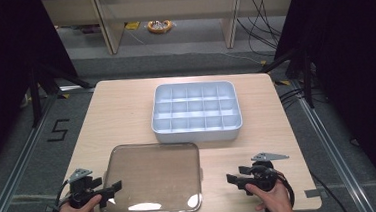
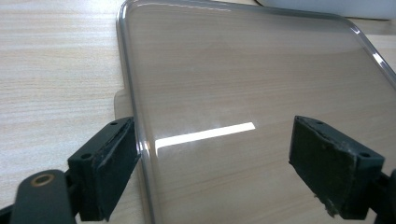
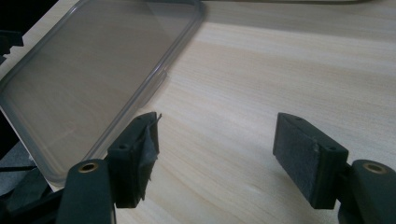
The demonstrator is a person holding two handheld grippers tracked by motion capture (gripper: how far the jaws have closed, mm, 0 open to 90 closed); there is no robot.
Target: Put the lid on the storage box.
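Your left tool (image 1: pixel 112 186) sits at the counter's (image 1: pixel 116 116) near-left corner, jaws wide apart and straddling the left rim of the clear lid (image 1: pixel 153 176), gripping nothing yet; that placement looks set for pinching the rim. The lid lies flat along the near edge, just in front of the tray (image 1: pixel 196 113), which sits mid-counter with its compartments bare. Your right tool (image 1: pixel 233 179) rests near the near-right corner, jaws also wide and empty, just beside the lid's right rim, probably ready to steady it.

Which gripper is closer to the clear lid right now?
Left. The left gripper sits at the clear lid's left edge, fingers open astride its rim. The right gripper is off the lid's right side, apart from it.
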